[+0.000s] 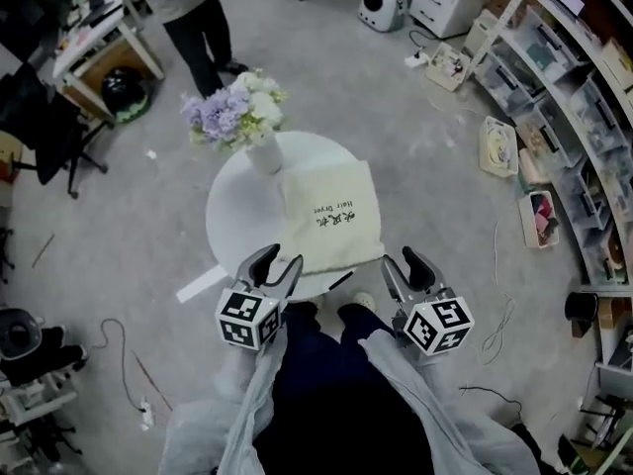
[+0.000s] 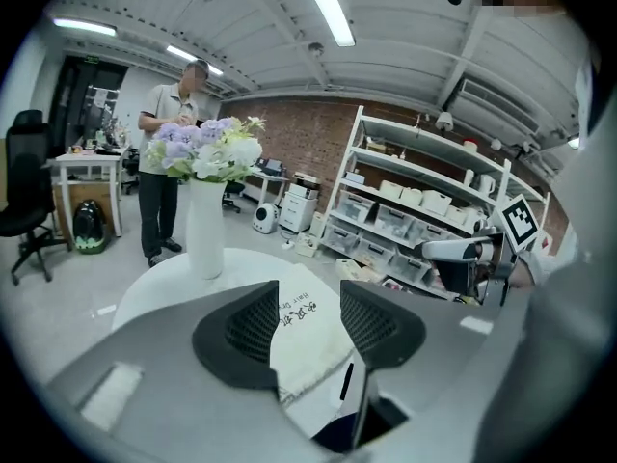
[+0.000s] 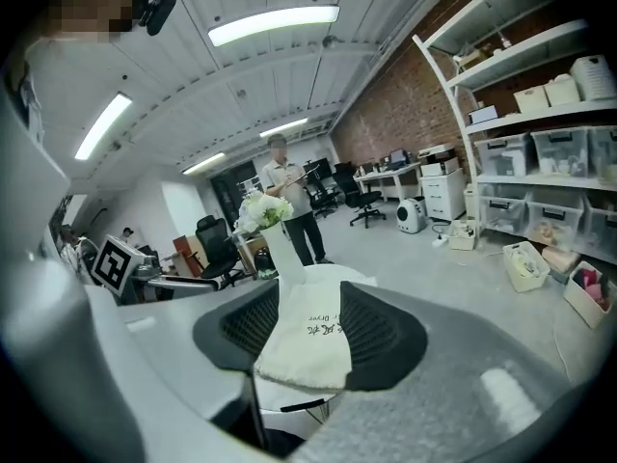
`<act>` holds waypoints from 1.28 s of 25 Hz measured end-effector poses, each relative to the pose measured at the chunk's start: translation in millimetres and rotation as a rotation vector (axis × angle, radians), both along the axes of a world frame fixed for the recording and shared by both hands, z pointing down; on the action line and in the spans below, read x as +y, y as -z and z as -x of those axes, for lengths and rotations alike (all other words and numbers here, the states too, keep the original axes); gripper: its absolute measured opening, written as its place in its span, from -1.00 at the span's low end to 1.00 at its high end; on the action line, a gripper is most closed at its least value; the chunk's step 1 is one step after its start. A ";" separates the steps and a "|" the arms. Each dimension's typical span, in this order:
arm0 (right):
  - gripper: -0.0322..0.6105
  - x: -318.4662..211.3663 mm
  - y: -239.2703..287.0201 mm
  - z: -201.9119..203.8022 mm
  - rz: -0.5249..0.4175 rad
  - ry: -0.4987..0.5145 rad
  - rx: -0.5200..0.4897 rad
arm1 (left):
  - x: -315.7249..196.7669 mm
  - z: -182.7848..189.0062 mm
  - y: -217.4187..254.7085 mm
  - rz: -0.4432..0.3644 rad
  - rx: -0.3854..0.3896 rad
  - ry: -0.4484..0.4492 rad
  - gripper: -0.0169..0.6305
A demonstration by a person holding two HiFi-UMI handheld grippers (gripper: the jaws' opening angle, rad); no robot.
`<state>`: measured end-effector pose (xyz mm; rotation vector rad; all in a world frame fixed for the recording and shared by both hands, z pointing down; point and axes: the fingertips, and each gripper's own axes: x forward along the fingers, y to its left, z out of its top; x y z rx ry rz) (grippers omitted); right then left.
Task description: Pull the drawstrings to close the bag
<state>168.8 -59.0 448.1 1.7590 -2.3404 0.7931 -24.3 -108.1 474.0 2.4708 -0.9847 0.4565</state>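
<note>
A cream cloth drawstring bag (image 1: 330, 218) with black print lies flat on the round white table (image 1: 229, 216), its near edge overhanging the front rim. The bag (image 2: 307, 340) shows between the left jaws, and the bag (image 3: 307, 340) also lies beyond the right jaws. My left gripper (image 1: 274, 268) hovers open over the table's near edge, just left of the bag's near corner. Open too, my right gripper (image 1: 407, 268) hangs off the table, right of the bag's near right corner. Neither one touches the bag. I cannot make out the drawstrings.
A white vase of lilac and white flowers (image 1: 237, 115) stands at the table's far side, touching the bag's far corner. A person (image 1: 198, 13) stands beyond the table. Shelving with bins (image 1: 584, 117) lines the right; desk and black chair (image 1: 59, 97) sit at left. Cables litter the floor.
</note>
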 end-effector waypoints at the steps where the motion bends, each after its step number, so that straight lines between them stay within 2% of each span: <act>1: -0.28 -0.6 -3.3 -5.7 0.010 0.028 0.000 | 1.5 4.9 -5.3 0.001 -0.023 0.024 -0.33; 4: -0.27 1.6 -19.5 -25.9 0.052 0.096 -0.014 | 8.9 22.0 -26.4 0.023 -0.121 0.101 -0.33; 6: -0.28 4.6 -36.2 -39.2 0.092 0.133 -0.029 | 16.8 35.3 -43.4 0.085 -0.161 0.184 -0.36; 11: -0.26 14.4 -86.6 -55.7 0.181 0.214 0.012 | 36.4 57.0 -75.0 0.265 -0.060 0.398 -0.29; 14: -0.26 23.6 -119.6 -55.7 0.249 0.231 0.017 | 32.9 57.0 -94.1 0.343 -0.033 0.453 -0.24; 16: -0.26 31.4 -140.8 -54.8 0.290 0.246 0.034 | 25.1 56.5 -102.6 0.341 -0.078 0.430 -0.22; 18: -0.26 36.9 -158.0 -54.7 0.310 0.270 0.057 | 15.0 54.3 -107.8 0.275 -0.206 0.300 -0.21; 19: -0.26 38.5 -164.7 -54.6 0.315 0.284 0.057 | 12.4 51.6 -111.8 0.234 -0.295 0.189 -0.23; 22: -0.26 37.8 -178.5 -55.2 0.322 0.320 0.036 | 16.8 43.7 -132.1 0.154 -0.587 -0.227 -0.23; 24: -0.26 35.2 -184.5 -58.8 0.325 0.323 0.035 | 12.8 42.7 -141.7 0.116 -0.739 -0.435 -0.24; 27: -0.26 37.8 -196.2 -60.8 0.338 0.318 0.035 | -0.8 37.2 -149.2 0.081 -0.845 -0.636 -0.34; 30: -0.26 44.0 -209.4 -56.8 0.353 0.320 0.033 | 3.6 34.5 -170.6 0.089 -0.938 -0.858 -0.33; 32: -0.26 43.9 -215.6 -53.3 0.351 0.319 0.025 | 7.0 37.6 -186.8 0.083 -1.006 -0.973 -0.32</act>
